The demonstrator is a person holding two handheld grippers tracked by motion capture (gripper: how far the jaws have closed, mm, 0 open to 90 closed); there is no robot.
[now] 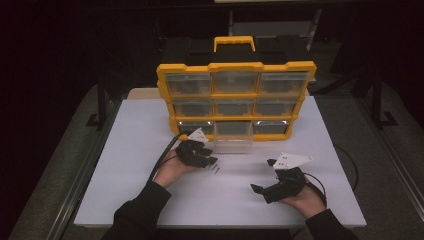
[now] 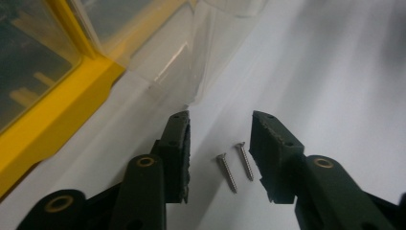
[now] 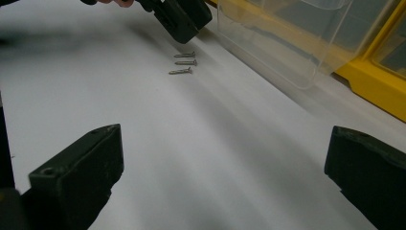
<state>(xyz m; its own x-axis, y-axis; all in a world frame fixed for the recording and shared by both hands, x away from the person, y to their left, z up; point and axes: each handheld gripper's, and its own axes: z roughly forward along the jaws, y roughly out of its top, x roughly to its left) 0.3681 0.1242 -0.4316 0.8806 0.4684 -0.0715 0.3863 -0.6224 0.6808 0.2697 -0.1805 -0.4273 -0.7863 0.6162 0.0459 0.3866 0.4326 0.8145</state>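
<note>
The yellow organizer (image 1: pixel 236 100) stands at the back of the white table (image 1: pixel 150 200), and I use it as the landmark. In front of its bottom row, a little to the left, the left gripper (image 1: pixel 212 161) is low over the table. In the left gripper view its jaws are partly apart, and two screws (image 2: pixel 234 165) lie flat on the table between them; the pads do not touch them. I think the jaws straddle the screws so that they can close on them from both sides. In that view the screws lie side by side, almost parallel, with their long axis along the jaws: the heads point toward the organizer and the tips toward the hand. The right gripper view shows three screws (image 3: pixel 184 63) in a small row. Just behind them, the clear drawer (image 1: pixel 232 136) is pulled out from the middle of the organizer's bottom row, probably ready to receive them. Farther right, and nearer to the person, the right gripper (image 1: pixel 267 176) waits with its jaws wide apart, holding nothing.
</note>
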